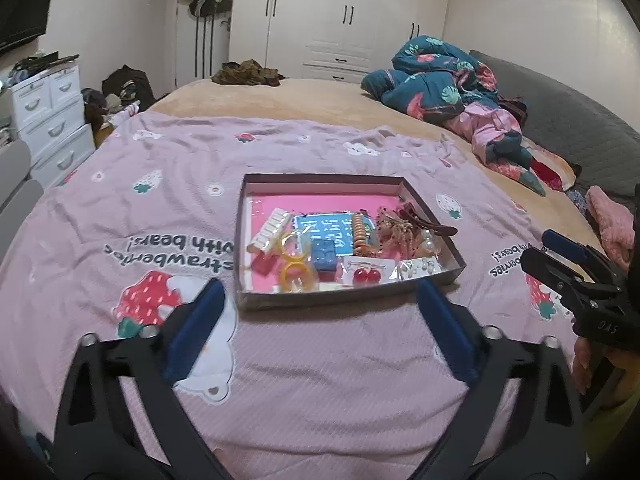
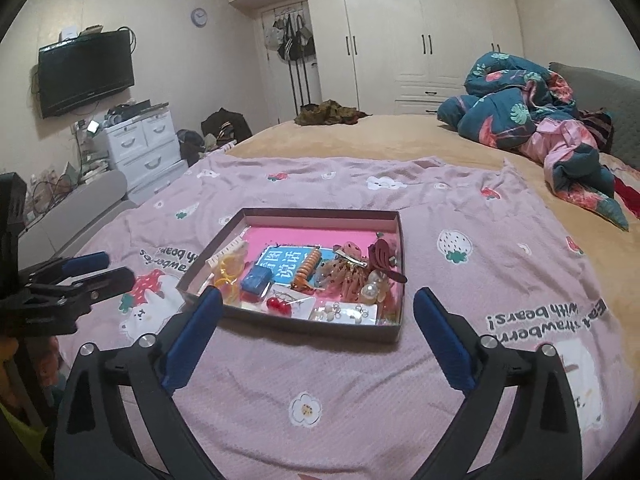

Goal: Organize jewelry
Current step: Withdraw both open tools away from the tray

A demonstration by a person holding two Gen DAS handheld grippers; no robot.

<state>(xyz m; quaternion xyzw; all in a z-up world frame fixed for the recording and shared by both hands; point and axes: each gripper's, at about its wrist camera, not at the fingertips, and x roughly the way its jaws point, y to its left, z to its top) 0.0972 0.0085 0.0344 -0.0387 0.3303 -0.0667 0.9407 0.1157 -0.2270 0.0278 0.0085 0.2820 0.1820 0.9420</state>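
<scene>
A shallow cardboard box [image 1: 320, 179] with a pink floor lies on the pink strawberry blanket [image 1: 300, 360]; it also shows in the right wrist view [image 2: 320, 213]. It holds mixed jewelry: red cherry earrings [image 1: 366, 276] [image 2: 277, 305], a small blue box [image 1: 323, 255] [image 2: 256, 279], yellow rings [image 1: 295, 270], an orange bead bracelet [image 1: 359, 234] [image 2: 308, 266], a dark red hair clip [image 1: 430, 224] and a white comb clip [image 1: 267, 229]. My left gripper [image 1: 320, 296] is open and empty just before the box's near edge. My right gripper [image 2: 318, 304] is open and empty at the near edge too.
A rumpled teal and pink quilt [image 1: 452, 84] lies at the bed's far right. White drawers [image 1: 48, 112] stand left of the bed, a wardrobe [image 1: 344, 12] behind. A television [image 2: 86, 72] hangs on the left wall. The right gripper shows in the left view [image 1: 576, 268].
</scene>
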